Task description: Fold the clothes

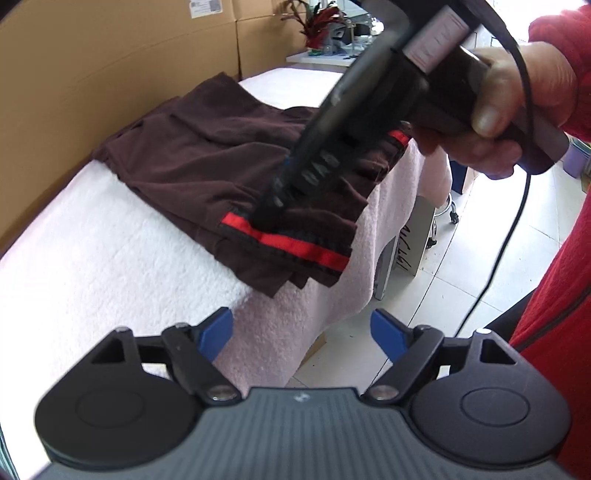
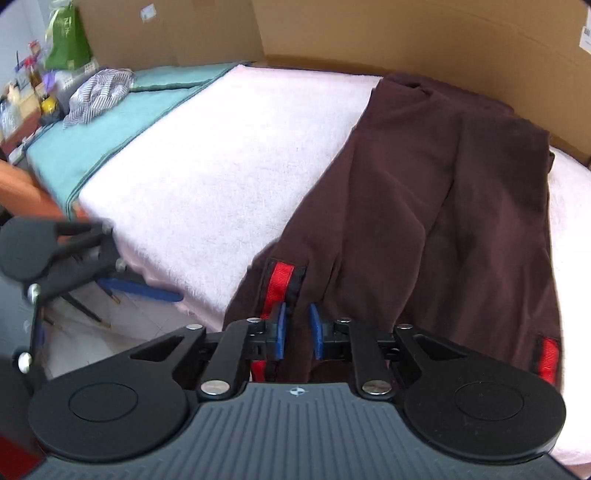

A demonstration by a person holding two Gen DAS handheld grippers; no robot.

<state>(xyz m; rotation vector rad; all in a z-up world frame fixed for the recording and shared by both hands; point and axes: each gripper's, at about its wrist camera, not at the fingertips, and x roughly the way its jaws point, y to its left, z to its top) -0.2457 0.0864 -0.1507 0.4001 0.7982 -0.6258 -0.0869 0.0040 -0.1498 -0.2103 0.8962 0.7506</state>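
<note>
We see a table covered with a fluffy pale pink blanket (image 2: 229, 147), its edge hanging over the near side above a white tiled floor (image 1: 480, 266). Directly on the blanket lies a dark maroon garment with red stripes (image 2: 424, 206), partly folded, its striped end reaching the table's edge. Beside the blanket a teal cloth (image 2: 96, 144) covers the rest of the surface, and on it we find a crumpled grey striped garment (image 2: 99, 94). Cardboard boxes (image 2: 406, 33) stand along the table's far side
</note>
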